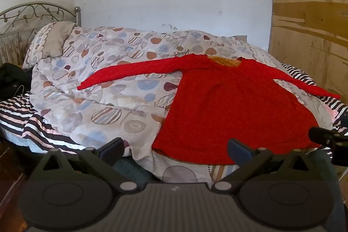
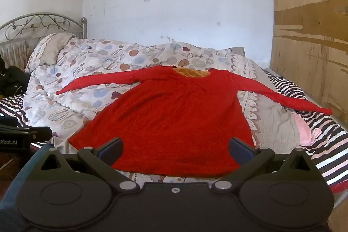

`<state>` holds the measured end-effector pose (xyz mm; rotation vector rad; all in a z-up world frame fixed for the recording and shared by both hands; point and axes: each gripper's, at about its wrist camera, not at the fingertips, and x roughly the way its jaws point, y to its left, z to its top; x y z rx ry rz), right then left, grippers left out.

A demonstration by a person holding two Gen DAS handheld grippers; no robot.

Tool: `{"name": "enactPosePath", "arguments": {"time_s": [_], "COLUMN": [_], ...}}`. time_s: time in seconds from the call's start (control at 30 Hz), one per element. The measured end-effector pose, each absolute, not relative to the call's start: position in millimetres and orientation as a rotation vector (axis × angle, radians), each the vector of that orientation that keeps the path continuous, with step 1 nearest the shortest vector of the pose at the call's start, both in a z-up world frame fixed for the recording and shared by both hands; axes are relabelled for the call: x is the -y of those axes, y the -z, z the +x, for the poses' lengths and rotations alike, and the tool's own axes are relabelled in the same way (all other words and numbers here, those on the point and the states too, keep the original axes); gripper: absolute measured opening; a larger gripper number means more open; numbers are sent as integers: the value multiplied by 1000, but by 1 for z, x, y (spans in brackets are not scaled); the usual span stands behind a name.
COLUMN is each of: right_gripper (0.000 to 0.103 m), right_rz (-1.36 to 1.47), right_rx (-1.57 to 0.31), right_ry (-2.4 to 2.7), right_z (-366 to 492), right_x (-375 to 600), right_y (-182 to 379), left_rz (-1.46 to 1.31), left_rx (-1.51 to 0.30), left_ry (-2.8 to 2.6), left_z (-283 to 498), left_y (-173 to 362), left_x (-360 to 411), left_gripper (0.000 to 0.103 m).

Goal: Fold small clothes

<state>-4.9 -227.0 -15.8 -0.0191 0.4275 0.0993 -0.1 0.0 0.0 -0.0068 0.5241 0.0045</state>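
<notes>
A red top (image 2: pixel 165 121) lies flat on the bed's quilt (image 2: pixel 71 84), hem at the near edge and sleeves stretched sideways, laid out ready for folding. The left hand-held gripper (image 1: pixel 175 150) and right hand-held gripper (image 2: pixel 176 149) hang spread and empty near the hem.

Red long-sleeved top (image 2: pixel 165 119) spread flat

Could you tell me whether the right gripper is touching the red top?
Apart. The right wrist view shows the right gripper open, with nothing between its fingers, short of the red top.
</notes>
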Motion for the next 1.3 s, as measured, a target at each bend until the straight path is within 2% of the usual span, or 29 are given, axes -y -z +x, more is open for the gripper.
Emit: {"name": "enactPosePath", "arguments": {"time_s": [1.3], "right_gripper": [103], "right_rz": [-14], "right_rx": [-434], "right_ry": [-102], "right_z": [-5], "right_x": [226], "right_y": [14], "left_rz": [33], "left_rx": [-501], "left_ry": [-26], "left_z": [-4], "left_y": [-4], "left_x": [3], "left_gripper": [102]}}
